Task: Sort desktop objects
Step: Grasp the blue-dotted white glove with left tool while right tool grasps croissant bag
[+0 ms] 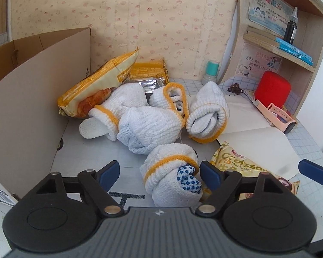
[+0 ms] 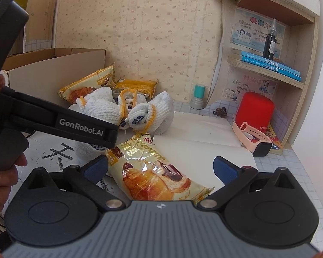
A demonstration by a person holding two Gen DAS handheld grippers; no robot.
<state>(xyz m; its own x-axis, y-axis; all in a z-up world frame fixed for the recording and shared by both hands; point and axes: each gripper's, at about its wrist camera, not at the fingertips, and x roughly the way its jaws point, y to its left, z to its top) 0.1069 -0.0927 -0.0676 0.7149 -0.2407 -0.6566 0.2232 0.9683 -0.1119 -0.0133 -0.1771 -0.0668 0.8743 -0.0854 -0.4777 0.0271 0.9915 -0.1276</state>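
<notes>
A rolled white glove bundle (image 1: 172, 172) with a yellow cuff and blue-dotted inside lies on the grey sheet. My left gripper (image 1: 160, 172) straddles it with its jaws apart; the right pad is at the bundle's edge and the left pad stands clear of it. More rolled white gloves (image 1: 148, 120) are piled behind it. In the right wrist view a croissant packet (image 2: 152, 172) lies between the fingers of my right gripper (image 2: 160, 167), which is open, with the right pad well clear of the packet. That packet (image 1: 243, 167) also shows in the left wrist view.
A cardboard box wall (image 1: 32, 96) stands at left, with two yellow snack packets (image 1: 97, 86) behind the gloves. At right are white paper (image 1: 247, 118), a red cylinder (image 1: 271, 90), a pink watch strap (image 1: 280, 116), a teal stamp (image 1: 212, 71), a brown hair clip (image 1: 234, 89) and a wooden shelf (image 1: 280, 49).
</notes>
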